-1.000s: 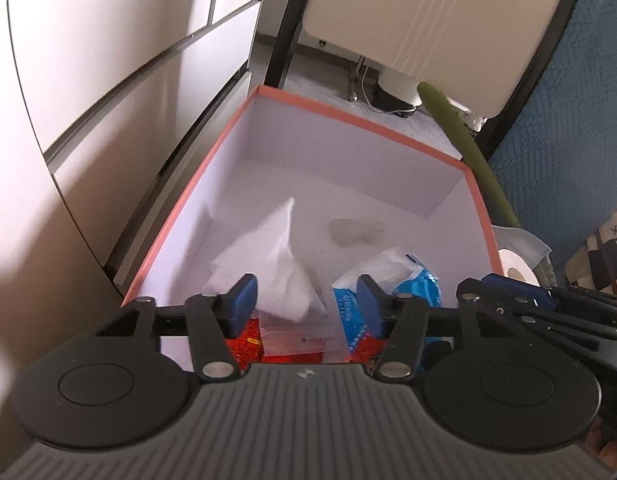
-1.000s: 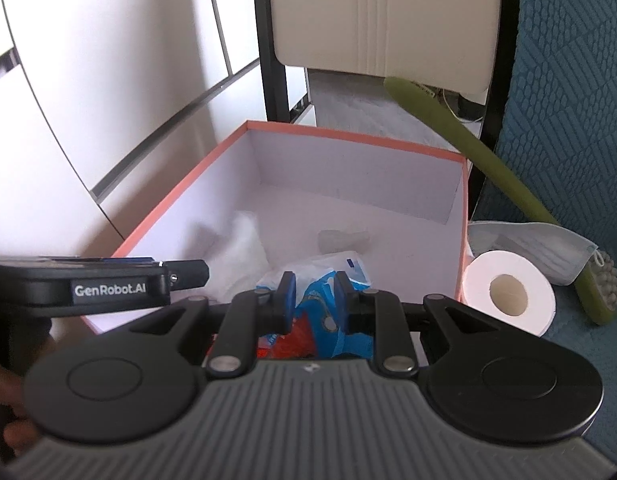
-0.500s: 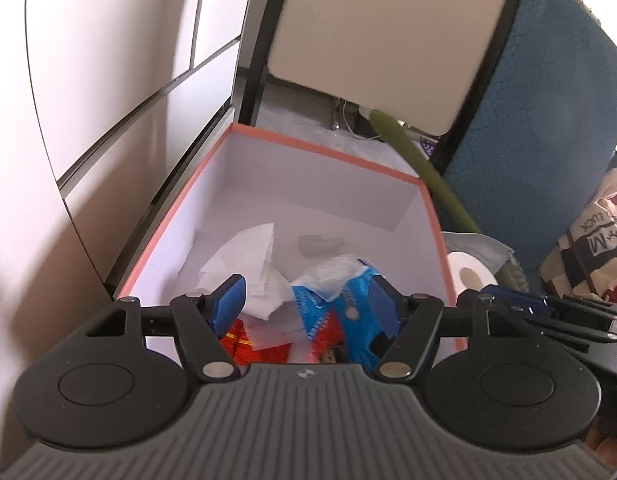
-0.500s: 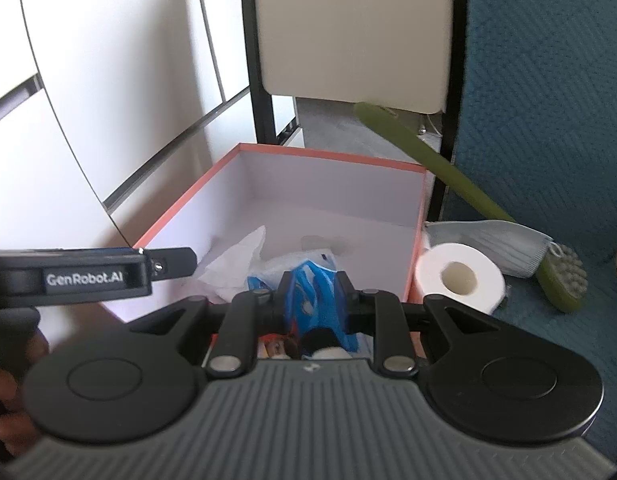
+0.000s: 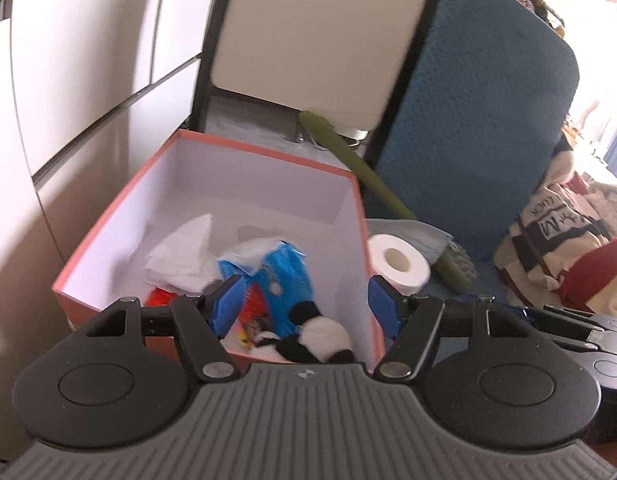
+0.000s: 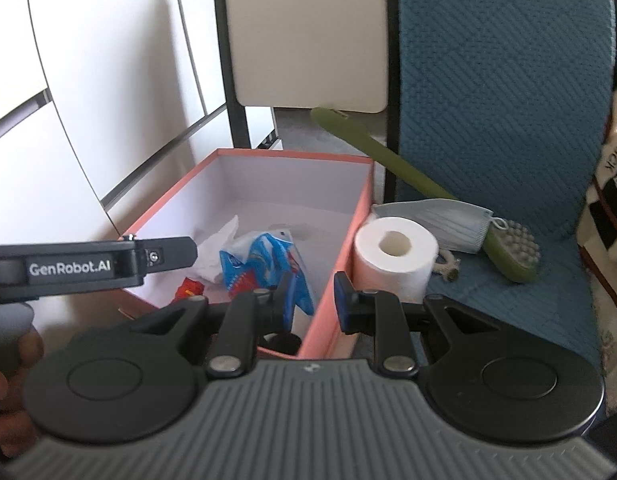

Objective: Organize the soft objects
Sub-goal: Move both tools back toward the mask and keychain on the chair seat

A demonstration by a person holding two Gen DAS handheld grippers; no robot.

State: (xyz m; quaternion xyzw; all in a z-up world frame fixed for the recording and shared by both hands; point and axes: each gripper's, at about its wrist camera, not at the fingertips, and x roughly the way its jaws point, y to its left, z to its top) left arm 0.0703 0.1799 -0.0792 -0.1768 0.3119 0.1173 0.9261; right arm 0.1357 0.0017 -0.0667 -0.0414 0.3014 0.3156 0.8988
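An open salmon-edged box (image 5: 120, 196) (image 6: 340, 248) holds a white tissue (image 5: 180, 256) (image 6: 216, 248), a blue tissue pack (image 5: 284, 276) (image 6: 260, 268), a red packet (image 5: 160, 298) (image 6: 190, 286) and a black-and-white plush toy (image 5: 316, 336). My left gripper (image 5: 306, 308) is open and empty above the box's near end. My right gripper (image 6: 314, 300) is open and empty over the box's right wall. A toilet paper roll (image 5: 398, 264) (image 6: 394, 256) stands just right of the box, with a face mask (image 6: 440, 224) (image 5: 416, 234) behind it.
A green long-handled brush (image 6: 420, 188) (image 5: 360, 176) leans across the blue cushion (image 6: 504, 100) (image 5: 480, 120). White cabinet doors (image 5: 76, 80) stand on the left, a beige chair back (image 6: 308, 40) behind. A patterned blanket (image 5: 564, 240) lies at the right.
Both grippers have pulled back and up from the box and opened wider. The blue pack, held by the right gripper earlier, now lies in the box. The plush toy has come into view.
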